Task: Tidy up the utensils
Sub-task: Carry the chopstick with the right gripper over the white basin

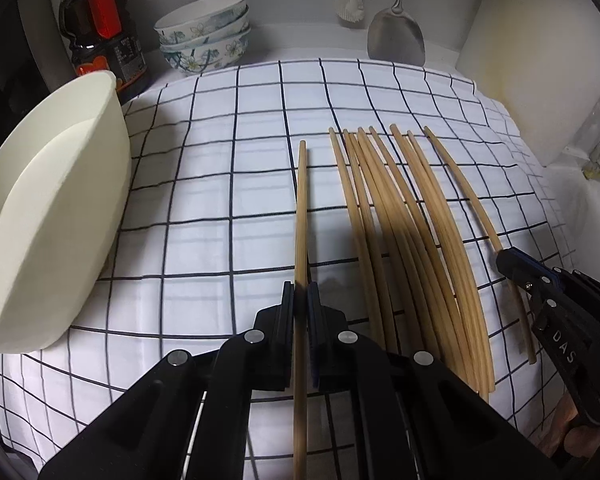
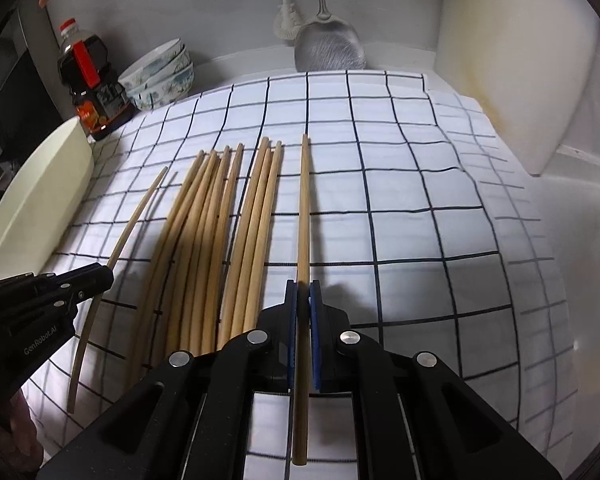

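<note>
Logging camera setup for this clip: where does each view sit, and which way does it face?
Left wrist: on the left tool, looking down its fingers at the checked cloth; it is shut on one chopstick; right tool at right edge.
Right wrist: on the right tool, facing likewise, shut on another chopstick; left tool and a bit of hand at left edge.
Shared: the chopstick pile, white basin, stacked bowls, bottle, metal spatula.

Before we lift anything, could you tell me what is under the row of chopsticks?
The chopsticks lie directly on a white checked cloth. What is beneath the cloth cannot be seen, because the cloth covers it.
</note>
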Demonstrator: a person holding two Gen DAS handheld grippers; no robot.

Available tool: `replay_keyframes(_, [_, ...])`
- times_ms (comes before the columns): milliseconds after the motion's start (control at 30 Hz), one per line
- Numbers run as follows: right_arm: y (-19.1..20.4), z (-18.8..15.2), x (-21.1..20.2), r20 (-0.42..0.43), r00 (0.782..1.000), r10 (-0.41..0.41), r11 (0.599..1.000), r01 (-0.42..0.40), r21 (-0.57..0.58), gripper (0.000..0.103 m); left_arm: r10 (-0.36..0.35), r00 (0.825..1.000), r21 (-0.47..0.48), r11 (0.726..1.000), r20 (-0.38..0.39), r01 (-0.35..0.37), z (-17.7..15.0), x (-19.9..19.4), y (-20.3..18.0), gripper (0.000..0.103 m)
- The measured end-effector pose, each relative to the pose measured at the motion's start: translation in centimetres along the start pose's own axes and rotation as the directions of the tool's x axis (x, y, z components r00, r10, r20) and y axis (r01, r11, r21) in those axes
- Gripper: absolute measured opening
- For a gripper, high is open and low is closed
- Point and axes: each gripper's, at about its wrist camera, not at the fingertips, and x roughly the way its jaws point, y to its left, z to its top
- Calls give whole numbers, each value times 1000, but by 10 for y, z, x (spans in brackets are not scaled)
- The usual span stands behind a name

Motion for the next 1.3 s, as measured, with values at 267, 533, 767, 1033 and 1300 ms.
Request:
replay_keyframes(267, [14, 13, -33, 40, 999, 17, 999, -18, 32, 6, -42, 997, 34, 999, 69, 40, 14, -46, 12, 7])
replay_keyframes(533, [70, 36, -60, 97, 992, 81, 997, -81, 0, 6, -69, 986, 39, 997, 150, 64, 27, -99, 59, 7])
replay_keyframes(767, [148, 64, -53, 96, 976, 193, 980, -187, -71, 6, -17, 983, -31, 999, 182, 23, 26, -120, 134, 7])
replay_keyframes(1033, [242, 94, -21, 52, 956, 290, 948, -279, -150, 6, 90, 984, -165, 984, 151, -64, 25, -104, 240, 7])
replay_keyframes(1300, [306, 107, 26, -55, 943, 328, 928, -333, -165, 6, 114, 988, -218, 972, 103, -90, 34, -68, 288, 7])
